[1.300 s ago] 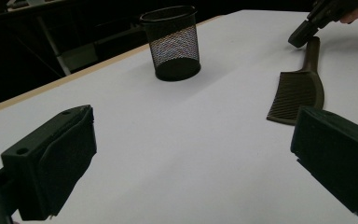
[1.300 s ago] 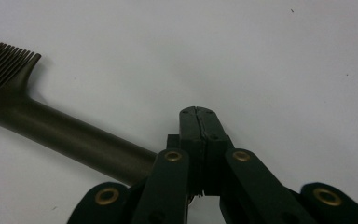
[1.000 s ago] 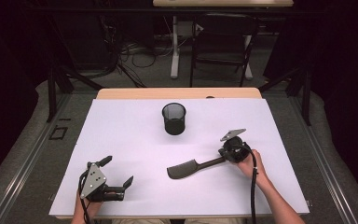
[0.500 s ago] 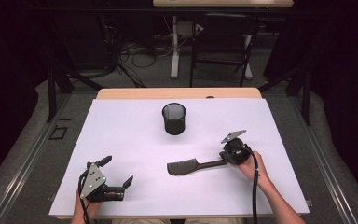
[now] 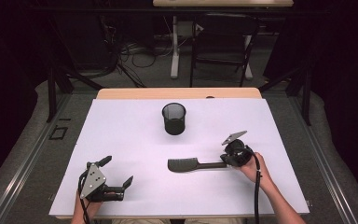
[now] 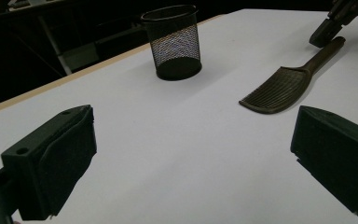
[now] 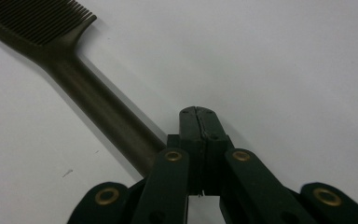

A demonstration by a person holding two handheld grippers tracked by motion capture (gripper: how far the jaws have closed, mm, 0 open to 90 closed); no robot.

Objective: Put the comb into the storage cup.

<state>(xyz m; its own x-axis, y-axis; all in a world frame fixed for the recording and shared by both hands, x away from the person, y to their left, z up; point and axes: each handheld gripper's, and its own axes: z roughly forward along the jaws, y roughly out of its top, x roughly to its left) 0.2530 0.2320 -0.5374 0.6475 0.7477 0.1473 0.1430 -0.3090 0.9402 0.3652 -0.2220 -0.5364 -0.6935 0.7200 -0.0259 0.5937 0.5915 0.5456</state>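
Here, a white counter seen from above, with a person's hands entering from the near edge.

Counter: a white counter (image 5: 121, 135) with a wooden strip along its far edge; dark floor and cables beyond.

Spatula: a dark slotted spatula (image 5: 193, 164) lies flat just right of the counter's middle, its ribbed blade toward 9 o'clock and its handle toward 3 o'clock. In the left gripper view the spatula (image 6: 284, 84) lies toward 1 o'clock, blade nearer the camera.

Right gripper: the right gripper (image 5: 227, 161) sits at the handle's end, at about 4 o'clock from the counter's middle. In the right gripper view its jaws are pressed fully together, with nothing between them; the right gripper (image 7: 198, 112) lies beside the handle, which runs off toward 10 o'clock, and the handle passes under its left link.

Left gripper: the left gripper (image 5: 116, 172) rests near the counter's near left corner, at about 7 o'clock, jaws spread wide and empty, well apart from the spatula.

Pen cup: a black mesh pen cup (image 5: 174, 118) stands upright at 12 o'clock from the spatula, near the far edge, apart from both grippers.
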